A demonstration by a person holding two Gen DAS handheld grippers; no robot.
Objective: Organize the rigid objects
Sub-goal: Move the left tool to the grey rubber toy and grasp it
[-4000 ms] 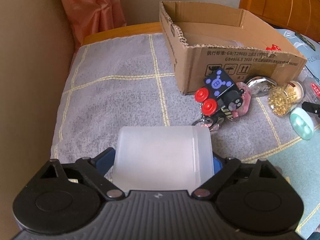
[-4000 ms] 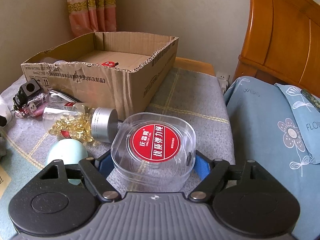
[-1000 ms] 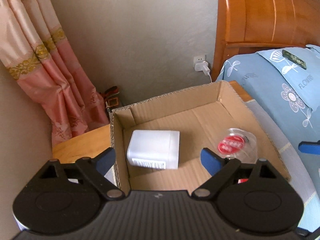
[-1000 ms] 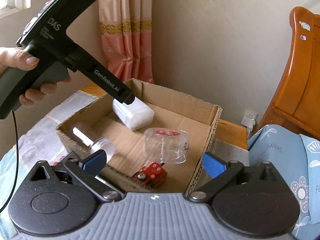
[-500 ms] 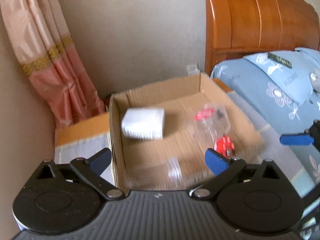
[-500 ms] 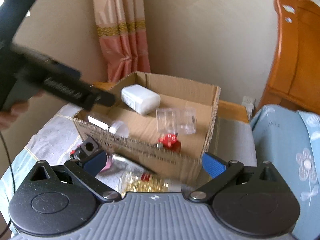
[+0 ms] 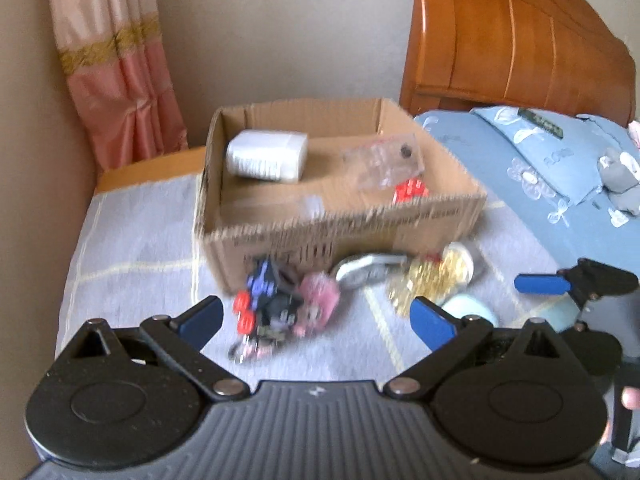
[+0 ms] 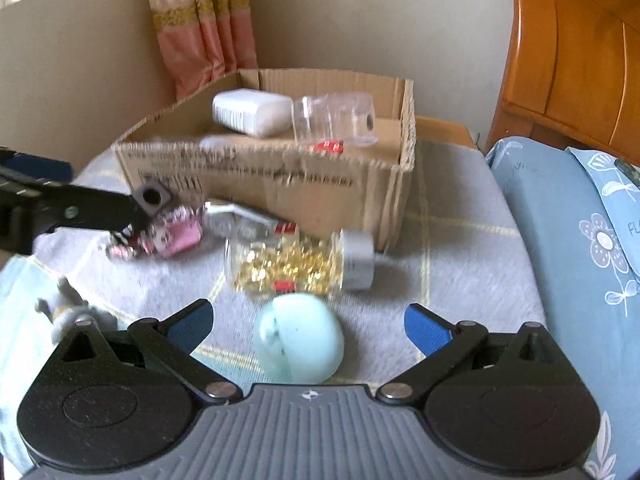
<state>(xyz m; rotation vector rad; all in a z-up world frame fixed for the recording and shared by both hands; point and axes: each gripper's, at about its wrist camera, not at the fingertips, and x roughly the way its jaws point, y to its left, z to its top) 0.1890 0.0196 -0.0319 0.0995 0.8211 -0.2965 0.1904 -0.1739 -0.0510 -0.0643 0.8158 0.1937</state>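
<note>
A cardboard box [image 7: 344,224] [image 8: 280,176] stands on the grey cloth. In it lie a white block [image 7: 266,156] [image 8: 250,112], a clear plastic case [image 7: 384,164] [image 8: 334,118] and a small red toy [image 7: 410,190]. In front of the box lie a black toy with red wheels [image 7: 264,300], a pink charm [image 7: 318,304] [image 8: 178,236], a bottle of gold beads [image 7: 436,276] [image 8: 296,266] and a pale green case [image 8: 298,338]. My left gripper [image 7: 316,320] is open and empty above the black toy. My right gripper [image 8: 306,326] is open and empty, with the green case between its fingers.
A bed with blue flowered bedding [image 7: 560,184] [image 8: 580,240] and a wooden headboard [image 7: 520,48] lies at the right. A pink curtain [image 7: 116,72] hangs at the back left. The left gripper's arm [image 8: 68,208] reaches in from the left of the right wrist view.
Both grippers let go of the white block and the clear case in the box, then drew back and down toward the loose objects on the cloth.
</note>
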